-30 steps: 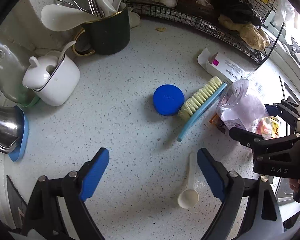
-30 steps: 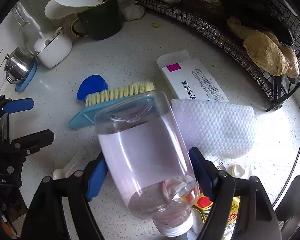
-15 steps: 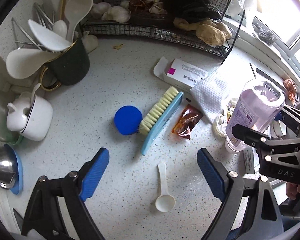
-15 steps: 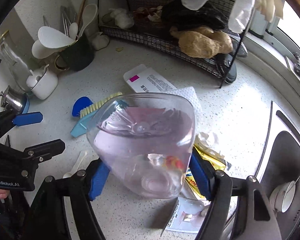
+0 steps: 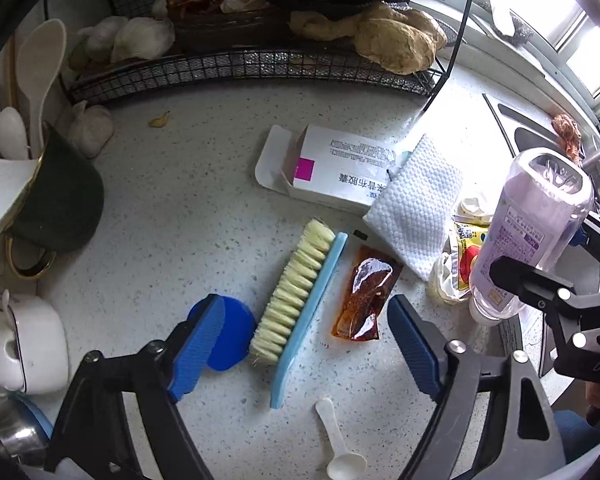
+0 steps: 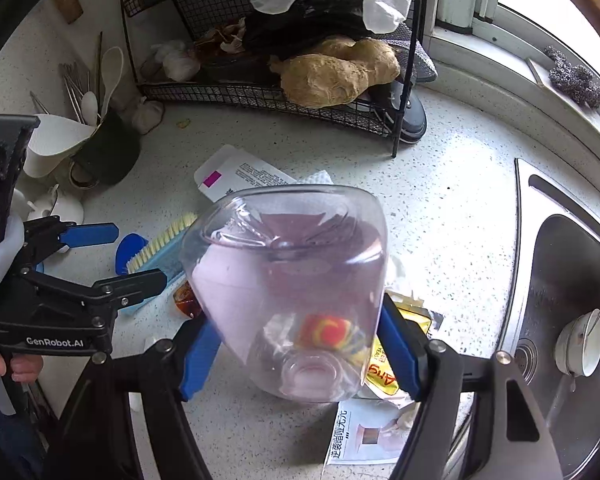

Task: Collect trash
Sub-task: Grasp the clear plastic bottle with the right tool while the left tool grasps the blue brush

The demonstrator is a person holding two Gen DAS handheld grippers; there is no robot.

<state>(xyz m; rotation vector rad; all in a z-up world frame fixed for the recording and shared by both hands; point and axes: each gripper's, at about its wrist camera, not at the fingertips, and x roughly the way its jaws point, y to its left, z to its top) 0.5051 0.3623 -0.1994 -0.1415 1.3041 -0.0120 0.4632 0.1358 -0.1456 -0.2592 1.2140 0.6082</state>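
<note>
1. Speckled white counter (image 5: 188, 208) runs from a wire rack (image 5: 244, 66) at the back to a steel sink (image 6: 568, 280) on the right; it is crowded in the middle and barer toward the near edge.
2. Right gripper (image 6: 296, 344) is clamped on a clear plastic bottle (image 6: 288, 280), cap end down, lifted off the counter above a yellow wrapper (image 6: 384, 364) and a printed leaflet (image 6: 360, 436). The bottle is smooth and rounded, so I judge it could twist or slide out of the pads if it is swung fast.
3. Left gripper (image 5: 300, 344) has just been closing a little, yet its jaws stand apart with nothing held; a scrub brush (image 5: 300, 304) and a brown sauce packet (image 5: 364, 296) lie on the counter beneath the gap.
4. Sauce packet is flat and slick. Likely risks: the pads skate over it, pinch the brush along with it, or squeeze it until it bursts.
5. Blue lid (image 5: 230, 338) touches the brush bristles, and a small white scoop (image 5: 340, 448) lies just beside the brush handle; either could be knocked aside.
6. Paper towel (image 5: 416, 204) overlaps a white box (image 5: 340, 168), so lifting one may drag the other.
7. Open room: the bare patch on the left, short of the dark mug (image 5: 56, 200) of utensils. The grippers are near each other and could collide.
</note>
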